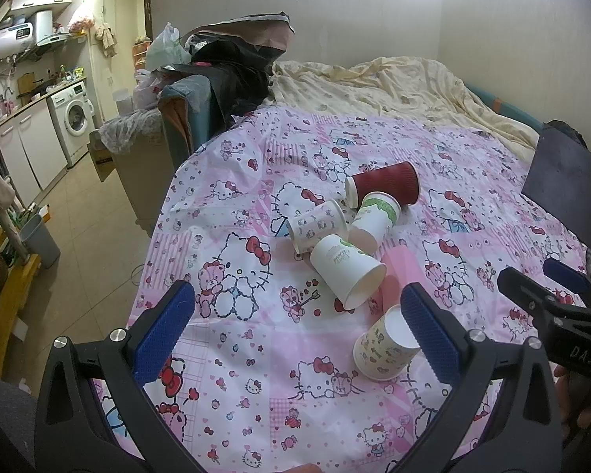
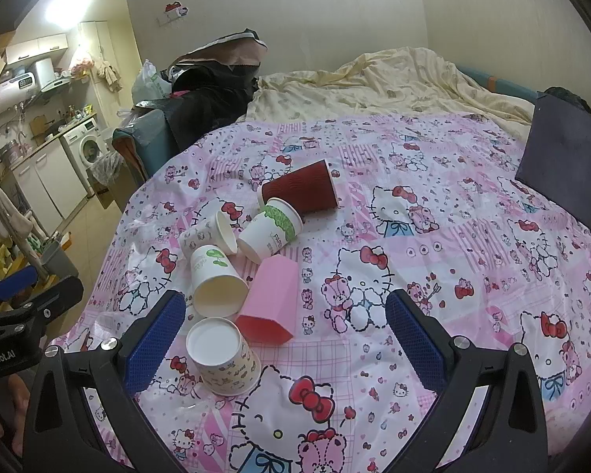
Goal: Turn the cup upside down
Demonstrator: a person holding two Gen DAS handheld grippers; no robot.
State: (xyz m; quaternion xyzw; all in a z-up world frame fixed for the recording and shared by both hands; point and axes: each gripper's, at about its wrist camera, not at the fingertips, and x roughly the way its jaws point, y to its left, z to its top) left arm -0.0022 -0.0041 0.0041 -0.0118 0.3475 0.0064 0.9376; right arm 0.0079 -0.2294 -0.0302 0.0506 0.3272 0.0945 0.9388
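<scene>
As rim meets cloth | cartoon cup [image 2: 224, 356] inverted | axis vertical

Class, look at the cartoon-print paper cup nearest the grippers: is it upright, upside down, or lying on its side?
Upside down. The cartoon-print cup rests on its wider rim on the tablecloth, its closed white base facing up.

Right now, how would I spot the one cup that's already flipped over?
On the pink cartoon-cat sheet lies a cluster of tipped cups. At its near end, beside the pink cup, stands the cream cartoon-print cup, the only one mouth down with its flat white base up.
</scene>
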